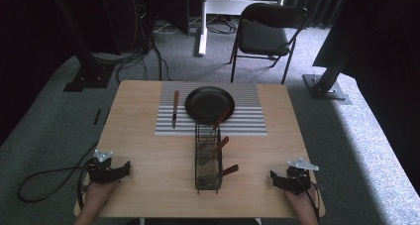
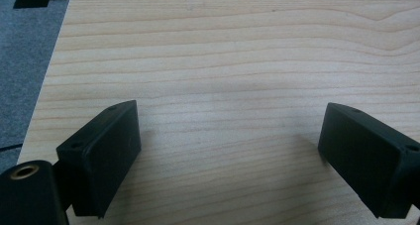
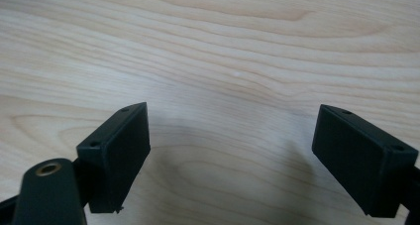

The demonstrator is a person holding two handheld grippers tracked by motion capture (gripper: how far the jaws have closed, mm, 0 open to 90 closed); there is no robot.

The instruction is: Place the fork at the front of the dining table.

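A pale wooden table (image 1: 148, 185) fills the middle of the high view, standing on grey carpet (image 1: 44, 116). Behind it, at the top of the frame, a black folding chair (image 1: 265, 34) stands near dark curtains, black frame posts and loose cables on the floor. A grey-and-white striped mat (image 1: 247, 121) lies across the far half of the table; a black round plate (image 1: 208, 103) sits on it at centre, and a knife (image 1: 175, 108) with a brown handle lies on the mat just left of the plate.

A black wire caddy (image 1: 207, 158) stands at the centre of the frame, long and narrow, its far end touching the mat's near edge. Three brown-handled utensils (image 1: 220, 145) lean out of it toward the right; the farthest one reaches over the plate's rim.

The left gripper (image 1: 125, 168) rests at the lower left of the table, the right gripper (image 1: 273, 177) at the lower right, each well apart from the caddy. In the left gripper view and the right gripper view the black jaws stand wide apart over bare wood grain, nothing between them.
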